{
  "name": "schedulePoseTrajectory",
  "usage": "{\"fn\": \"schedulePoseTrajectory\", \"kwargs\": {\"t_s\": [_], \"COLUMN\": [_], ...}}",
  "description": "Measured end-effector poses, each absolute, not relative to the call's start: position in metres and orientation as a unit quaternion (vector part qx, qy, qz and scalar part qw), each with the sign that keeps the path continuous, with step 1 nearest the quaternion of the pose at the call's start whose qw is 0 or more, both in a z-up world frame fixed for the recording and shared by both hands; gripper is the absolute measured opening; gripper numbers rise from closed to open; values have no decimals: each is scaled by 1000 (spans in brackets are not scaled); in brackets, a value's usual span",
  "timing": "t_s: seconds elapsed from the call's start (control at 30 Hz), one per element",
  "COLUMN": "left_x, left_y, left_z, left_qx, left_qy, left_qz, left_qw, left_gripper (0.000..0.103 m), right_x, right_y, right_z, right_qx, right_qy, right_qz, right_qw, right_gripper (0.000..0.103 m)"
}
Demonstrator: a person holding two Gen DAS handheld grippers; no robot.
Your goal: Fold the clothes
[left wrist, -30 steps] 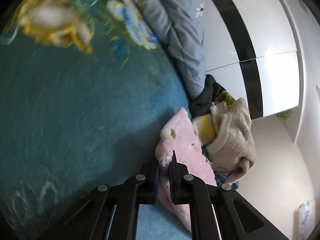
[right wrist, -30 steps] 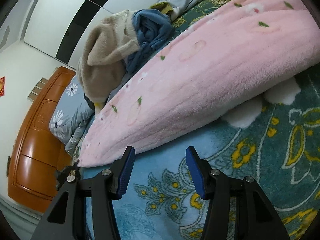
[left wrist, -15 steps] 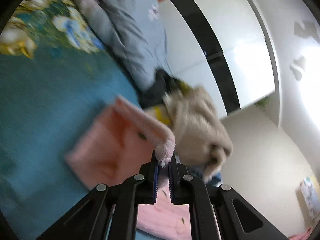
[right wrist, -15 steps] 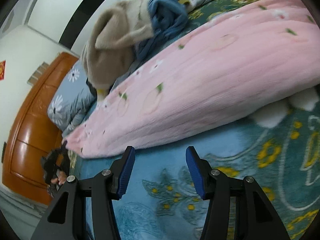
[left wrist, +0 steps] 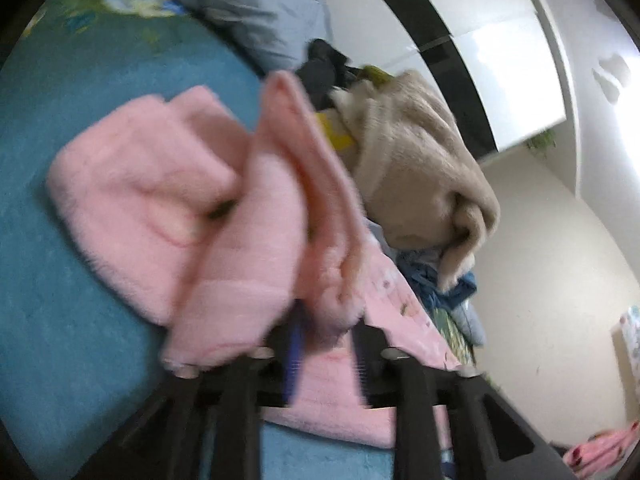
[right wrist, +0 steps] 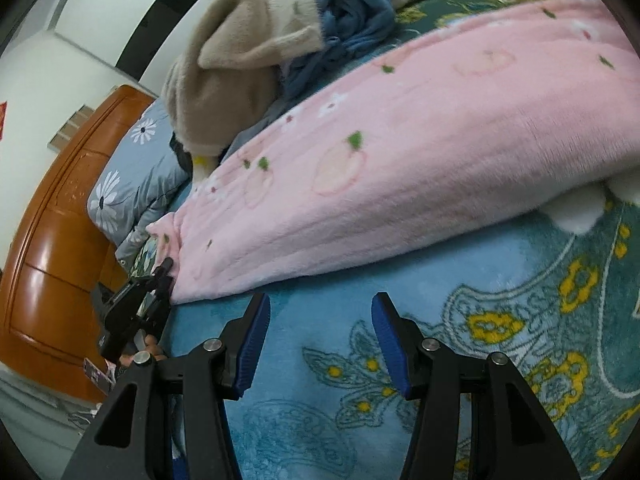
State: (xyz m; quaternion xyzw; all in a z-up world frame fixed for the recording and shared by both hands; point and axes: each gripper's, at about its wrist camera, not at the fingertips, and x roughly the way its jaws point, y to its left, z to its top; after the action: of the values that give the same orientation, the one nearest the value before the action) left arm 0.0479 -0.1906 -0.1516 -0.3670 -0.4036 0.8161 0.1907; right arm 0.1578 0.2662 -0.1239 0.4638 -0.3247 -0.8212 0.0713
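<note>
A pink fleece garment (right wrist: 400, 152) with a peach print lies across the teal floral bedspread (right wrist: 500, 320). In the left wrist view its near end (left wrist: 224, 216) is folded over and bunched, draped over my left gripper (left wrist: 326, 344). The jaws there stand a little apart with the pink cloth between and over them; the view is blurred. My right gripper (right wrist: 320, 340) is open and empty, just in front of the garment's long edge. The left gripper also shows in the right wrist view (right wrist: 160, 276) at the garment's left end.
A pile of clothes, with a beige fleece (right wrist: 240, 60) on a blue garment (right wrist: 352, 12), sits behind the pink one. A grey floral pillow (right wrist: 128, 168) and a wooden headboard (right wrist: 52, 220) are at left. A white wardrobe (left wrist: 460, 20) stands behind.
My left gripper has lifted the garment's end and carried it over onto the rest, and its jaws have parted from tightly shut. The right gripper has stayed open and almost still.
</note>
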Motion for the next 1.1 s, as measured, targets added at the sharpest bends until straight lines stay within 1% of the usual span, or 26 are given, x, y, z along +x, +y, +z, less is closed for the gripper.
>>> {"fn": "schedulePoseTrajectory", "kwargs": {"t_s": [0.03,0.07,0.1,0.17,0.27,0.37,0.47,0.53,0.67,0.73,0.83,0.9,0.93,1.0,1.03,1.07,1.1], "left_x": [49,51,53,56,66,85,108,123,121,109,91,73,64,53,50,49,50], "left_y": [-186,-182,-178,-172,-174,-187,-219,-251,-290,-295,-287,-279,-276,-273,-270,-266,-264], "left_z": [-147,-143,-140,-135,-132,-124,-119,-124,-144,-152,-153,-158,-160,-166,-168,-167,-167], "left_qx": [-366,-363,-361,-362,-369,-350,-316,-295,-308,-326,-330,-341,-348,-356,-357,-357,-357], "left_qy": [-394,-384,-375,-357,-358,-362,-378,-404,-433,-431,-417,-412,-411,-411,-413,-414,-410], "left_qz": [820,824,828,835,831,837,854,858,846,841,845,843,840,837,836,835,837], "left_qw": [198,205,211,210,212,213,169,115,41,33,52,63,63,55,55,56,52], "left_gripper": [53,63,65,65,65,65,65,65,63,63,63,59,53,28,21,12,7], "right_x": [158,157,157,156,156,156,157,158,159,160,160,161,161,162,163,163,164], "right_y": [266,266,266,265,264,263,266,268,271,273,274,274,274,274,275,275,276], "right_z": [-125,-126,-126,-126,-125,-125,-125,-126,-130,-131,-131,-131,-130,-130,-130,-130,-130], "right_qx": [465,465,465,465,465,467,464,461,459,457,455,455,455,454,454,454,455], "right_qy": [-327,-327,-326,-324,-321,-314,-315,-320,-328,-332,-335,-335,-335,-335,-336,-337,-338], "right_qz": [-820,-820,-820,-820,-821,-823,-824,-824,-822,-821,-821,-821,-821,-822,-822,-821,-821], "right_qw": [71,71,72,73,76,77,75,75,76,77,79,79,78,76,75,74,73], "right_gripper": [54,54,54,54,54,54,54,54,54,54,54,54,54,54,54,54,54]}}
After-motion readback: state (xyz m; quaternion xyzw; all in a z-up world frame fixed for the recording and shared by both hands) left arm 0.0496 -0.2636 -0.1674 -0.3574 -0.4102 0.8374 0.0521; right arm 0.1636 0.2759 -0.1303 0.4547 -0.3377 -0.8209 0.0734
